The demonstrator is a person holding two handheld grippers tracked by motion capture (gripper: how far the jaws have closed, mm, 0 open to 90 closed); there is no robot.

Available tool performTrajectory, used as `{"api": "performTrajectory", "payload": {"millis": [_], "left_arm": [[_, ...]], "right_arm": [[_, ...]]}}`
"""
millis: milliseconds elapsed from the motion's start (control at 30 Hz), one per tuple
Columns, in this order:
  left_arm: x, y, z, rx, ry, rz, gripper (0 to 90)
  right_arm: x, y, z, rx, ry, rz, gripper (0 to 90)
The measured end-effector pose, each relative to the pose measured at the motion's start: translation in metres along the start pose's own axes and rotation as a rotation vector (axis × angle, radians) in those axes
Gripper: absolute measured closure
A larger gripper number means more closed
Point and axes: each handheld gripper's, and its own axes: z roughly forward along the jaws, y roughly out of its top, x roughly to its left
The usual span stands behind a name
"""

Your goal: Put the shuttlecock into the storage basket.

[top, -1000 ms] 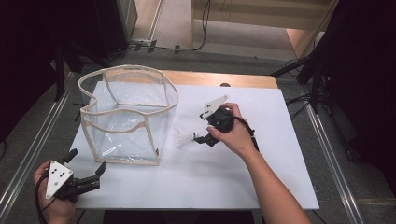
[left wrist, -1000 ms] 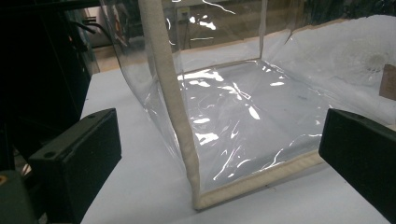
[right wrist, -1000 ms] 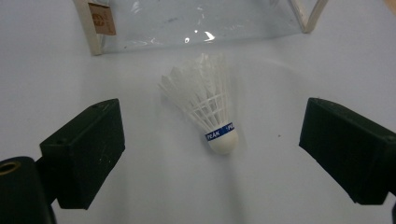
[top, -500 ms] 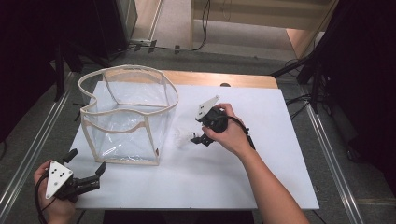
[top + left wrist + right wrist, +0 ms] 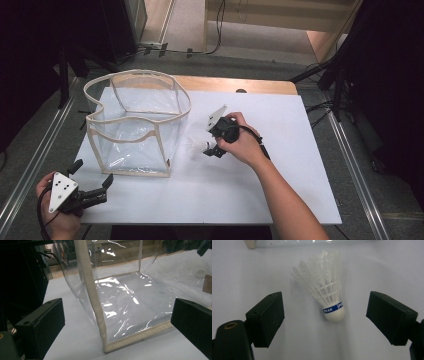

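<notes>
A white table [image 5: 280, 200] is seen from above, with a clear soft-sided bin [image 5: 137, 125] standing just ahead of the left tongs [image 5: 92, 192], which are held wide apart with nothing between them. A white shuttlecock [image 5: 324, 293] lies on its side between the jaws of the right tongs [image 5: 325, 317], which have just been closing but are not yet touching it. The grip is best taken on the firm cork base nearest the tongs, the fragile feathers beyond being spared.
</notes>
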Motion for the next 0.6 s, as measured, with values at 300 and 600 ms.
{"api": "performTrajectory", "payload": {"millis": [300, 600], "left_arm": [[0.0, 0.0, 0.0, 0.0, 0.0, 0.0, 0.0], [0.0, 0.0, 0.0, 0.0, -0.001, 0.0, 0.0]], "right_arm": [[0.0, 0.001, 0.01, 0.048, -0.004, -0.017, 20.3], [-0.001, 0.0, 0.018, 0.096, -0.024, -0.03, 28.2]]}}
